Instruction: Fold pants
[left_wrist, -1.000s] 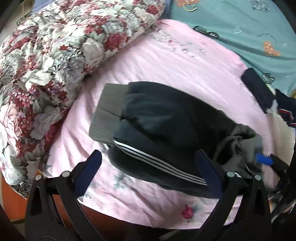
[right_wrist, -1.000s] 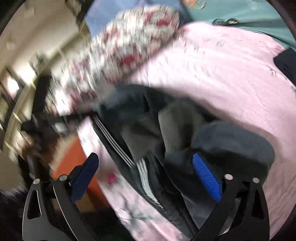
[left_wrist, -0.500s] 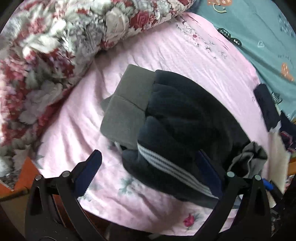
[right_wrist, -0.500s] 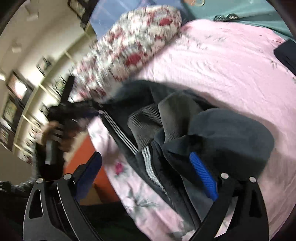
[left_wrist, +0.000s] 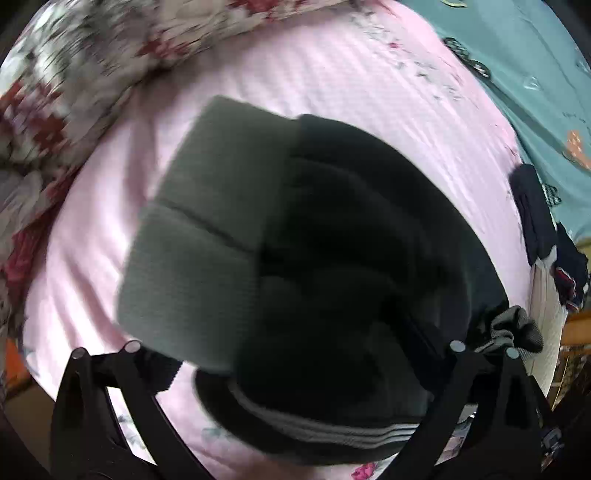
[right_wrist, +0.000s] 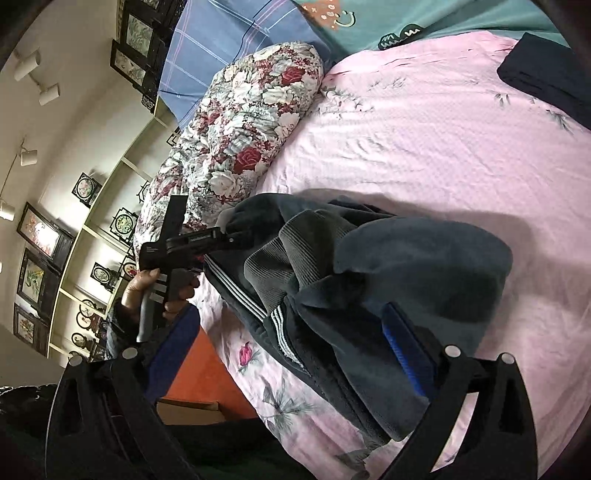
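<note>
Closer now than a moment ago, the left gripper (left_wrist: 295, 369) has pushed in over the bundle, so the cloth fills most of its view. Its fingers stand wide apart, one at each flank of the dark navy fleece pants with white side stripes (left_wrist: 351, 266), clamping nothing. The right gripper (right_wrist: 291, 339) is likewise spread: its blue-padded right finger (right_wrist: 402, 347) lies against a fold of the pants (right_wrist: 406, 280), while the left finger hangs off the bed edge. The folded pants lie in a thick heap on the pink floral bedsheet (left_wrist: 369, 81), their grey ribbed cuffs (left_wrist: 207, 236) turned toward the rolled red-and-white floral quilt (right_wrist: 251, 122). A person's hand (right_wrist: 147, 291) grips the left gripper's handle beside the bed. Teal patterned bedding (left_wrist: 517, 48) lies beyond the sheet.
</note>
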